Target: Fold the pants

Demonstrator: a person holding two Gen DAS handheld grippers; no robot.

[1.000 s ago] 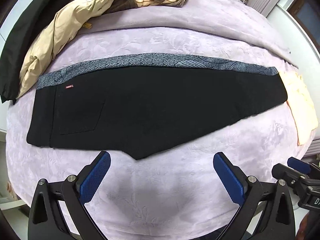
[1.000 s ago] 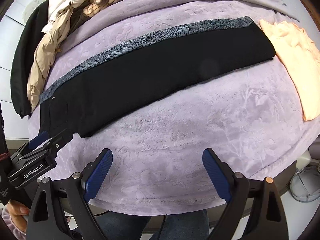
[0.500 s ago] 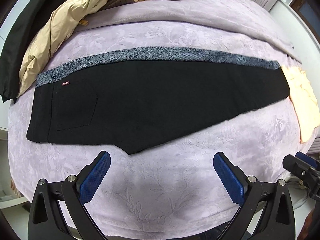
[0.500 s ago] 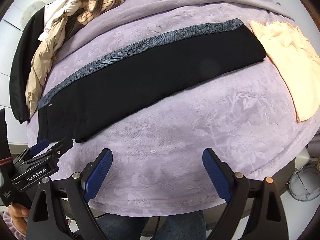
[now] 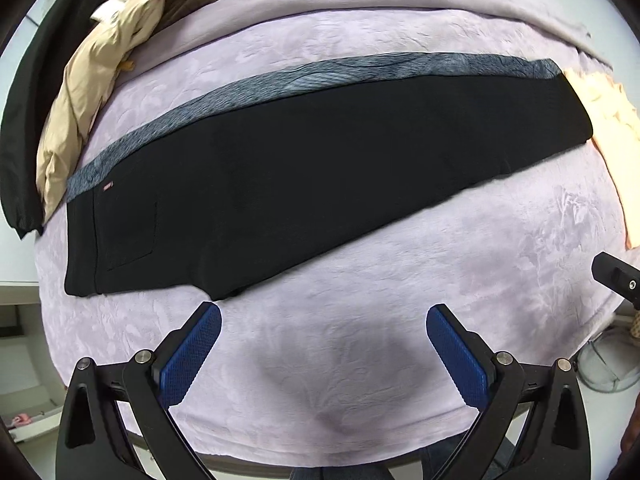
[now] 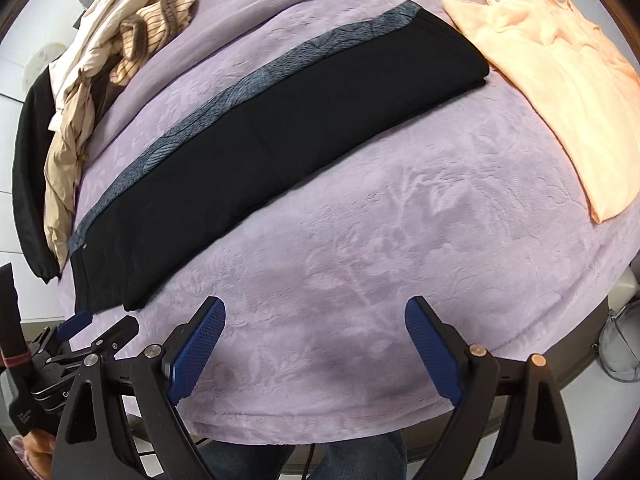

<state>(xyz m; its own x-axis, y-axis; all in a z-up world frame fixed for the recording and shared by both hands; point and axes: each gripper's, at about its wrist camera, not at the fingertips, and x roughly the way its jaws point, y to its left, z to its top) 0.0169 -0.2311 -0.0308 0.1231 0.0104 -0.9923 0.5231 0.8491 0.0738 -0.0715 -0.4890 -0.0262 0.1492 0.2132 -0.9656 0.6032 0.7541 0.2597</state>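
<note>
Black pants (image 5: 304, 176) with a grey patterned side stripe lie flat, folded leg on leg, across the lilac blanket (image 5: 360, 320), waist at the left and hems at the right. They also show in the right wrist view (image 6: 280, 140). My left gripper (image 5: 324, 344) is open and empty, hovering just in front of the crotch point of the pants. My right gripper (image 6: 314, 340) is open and empty over bare blanket near the front edge. The left gripper (image 6: 92, 332) shows at the lower left of the right wrist view.
A peach garment (image 6: 560, 92) lies at the right, touching the pant hems. A pile of clothes with a beige jacket (image 5: 80, 92) and a black garment (image 5: 24, 128) sits at the back left. The bed's front edge (image 6: 360, 420) is close below the grippers.
Both grippers have drawn back and turned a little, so the pants sit more slanted in each view. The pants have not moved. Both grippers stay open.
</note>
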